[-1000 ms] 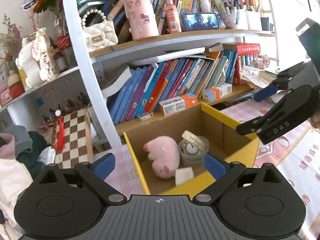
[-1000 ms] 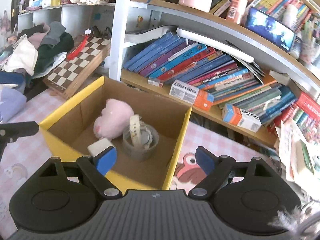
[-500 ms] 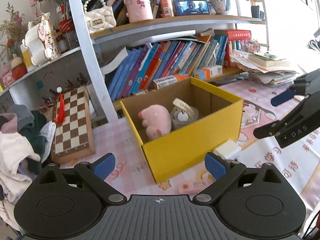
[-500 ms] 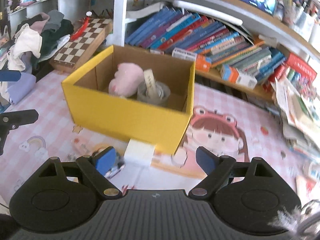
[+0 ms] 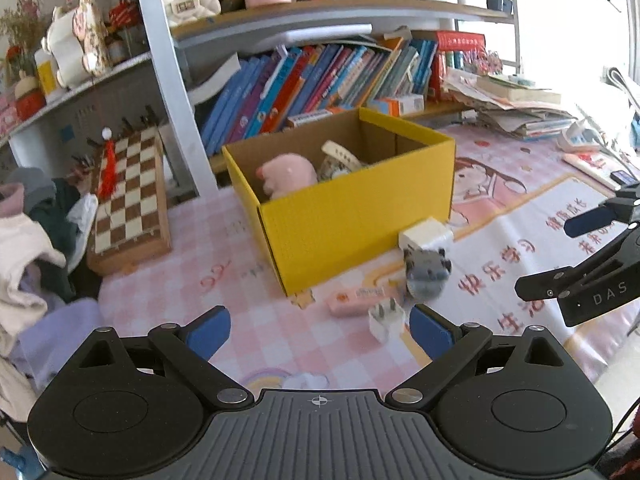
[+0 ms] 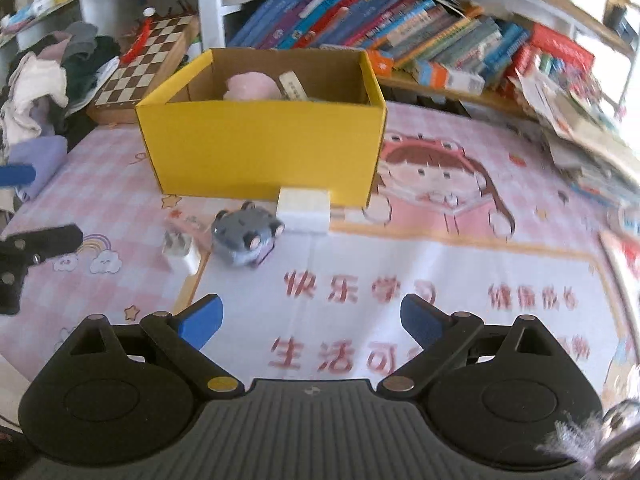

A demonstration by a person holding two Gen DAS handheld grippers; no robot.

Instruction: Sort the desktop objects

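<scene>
A yellow cardboard box stands on the desk mat with a pink plush and a tape roll inside. In front of it lie a white block, a grey plush toy, a white plug adapter and a pink flat packet. My left gripper is open and empty, close above the adapter. My right gripper hangs empty over the mat with its jaws opening wide.
Shelves of books rise behind the box. A chessboard and a heap of clothes lie at the left. Stacked papers sit at the right. The pink printed mat is bare to the right of the small objects.
Both grippers have drawn back from over the box and sunk toward the mat. The box now lies farther off, and the small objects before it have come into view.
</scene>
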